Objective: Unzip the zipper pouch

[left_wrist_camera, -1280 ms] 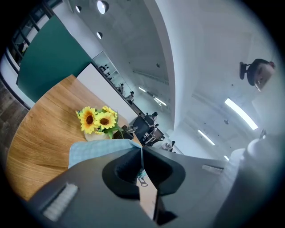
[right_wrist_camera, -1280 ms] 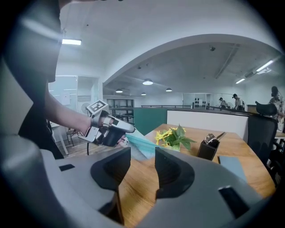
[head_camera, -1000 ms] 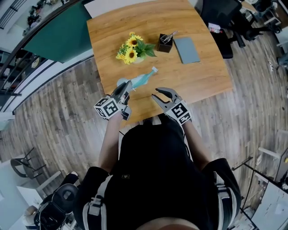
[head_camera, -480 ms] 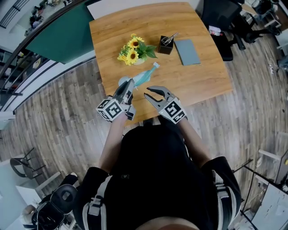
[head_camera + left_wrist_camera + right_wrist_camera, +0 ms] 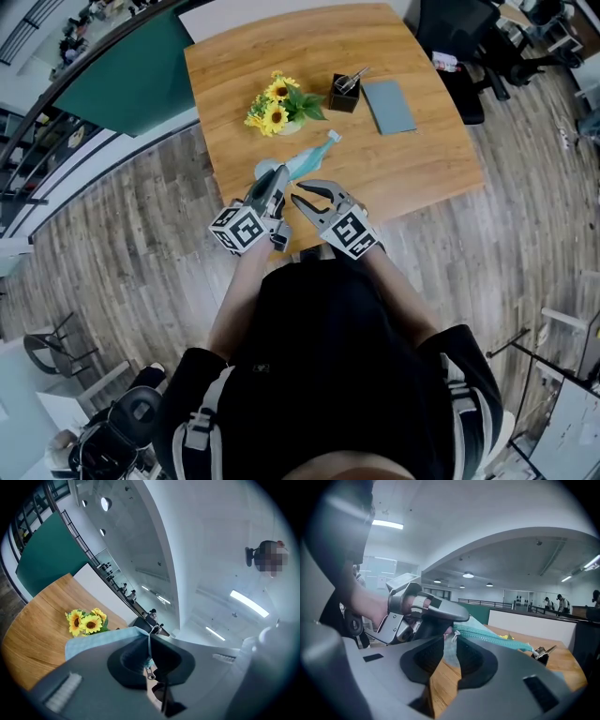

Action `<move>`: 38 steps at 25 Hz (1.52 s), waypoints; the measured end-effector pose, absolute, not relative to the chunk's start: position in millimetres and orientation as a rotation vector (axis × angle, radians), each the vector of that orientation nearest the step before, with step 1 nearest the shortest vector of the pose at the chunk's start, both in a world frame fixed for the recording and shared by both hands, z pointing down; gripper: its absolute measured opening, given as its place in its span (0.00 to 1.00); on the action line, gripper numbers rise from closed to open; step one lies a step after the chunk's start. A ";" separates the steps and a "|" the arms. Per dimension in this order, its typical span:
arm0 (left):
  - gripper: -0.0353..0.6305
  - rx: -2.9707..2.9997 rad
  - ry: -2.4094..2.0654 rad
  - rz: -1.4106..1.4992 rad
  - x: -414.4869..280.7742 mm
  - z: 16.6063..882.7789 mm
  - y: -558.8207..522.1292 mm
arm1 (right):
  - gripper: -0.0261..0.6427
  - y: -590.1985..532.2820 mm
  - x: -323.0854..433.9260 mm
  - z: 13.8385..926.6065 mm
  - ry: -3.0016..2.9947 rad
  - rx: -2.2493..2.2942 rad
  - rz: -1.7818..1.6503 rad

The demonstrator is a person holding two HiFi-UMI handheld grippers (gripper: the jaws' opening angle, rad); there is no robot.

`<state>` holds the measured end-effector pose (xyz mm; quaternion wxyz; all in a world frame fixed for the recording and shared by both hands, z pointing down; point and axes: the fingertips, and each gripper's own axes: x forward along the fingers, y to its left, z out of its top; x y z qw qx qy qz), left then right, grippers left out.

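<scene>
Presently catalogued: one teal zipper pouch (image 5: 305, 159), held lifted above the bench (image 5: 412, 159) near its front edge, with the sunflowers (image 5: 272, 111), a dark pen holder (image 5: 345, 92) and a grey pad (image 5: 389, 105) lying well beyond it. One end of the pouch is pinched flat in the left tongs (image 5: 278, 178), which are closed tight on the fabric. The right tongs (image 5: 302, 192) are set just beside them at the same end, their jaws narrowly apart, with a corner of the fabric in the gap and not, as far as can be judged, pressed yet. The small pale zip pull (image 5: 454, 637) is seen just past their tips. The step in hand is judged to be the taking of that pull. For this to be done well, the tab alone should be caught, not the cloth beneath it. The left grip should be kept firm so that the zip line is held taut. The pull should then be drawn straight along the teeth towards the far end, and sideways drag avoided so that the slider is not jammed.
</scene>
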<state>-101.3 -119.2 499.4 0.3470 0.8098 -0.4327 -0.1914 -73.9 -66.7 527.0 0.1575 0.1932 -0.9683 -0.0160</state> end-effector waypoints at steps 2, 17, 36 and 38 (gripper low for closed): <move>0.07 2.098 -1.118 -0.493 -100.3 501.6 -118.2 | 0.16 -66.1 -74.6 529.6 -2.765 0.555 -0.045; 0.09 2.056 -1.108 -0.514 -103.1 508.2 -112.1 | 0.05 -70.2 -70.6 530.3 -2.756 0.632 -0.064; 0.06 2.041 -1.102 -0.487 -97.9 516.5 -107.0 | 0.06 -79.9 -53.5 523.4 -2.728 0.783 -0.077; 0.06 2.049 -1.099 -0.472 -94.8 516.8 -107.2 | 0.06 -82.4 -50.3 525.2 -2.720 0.799 -0.054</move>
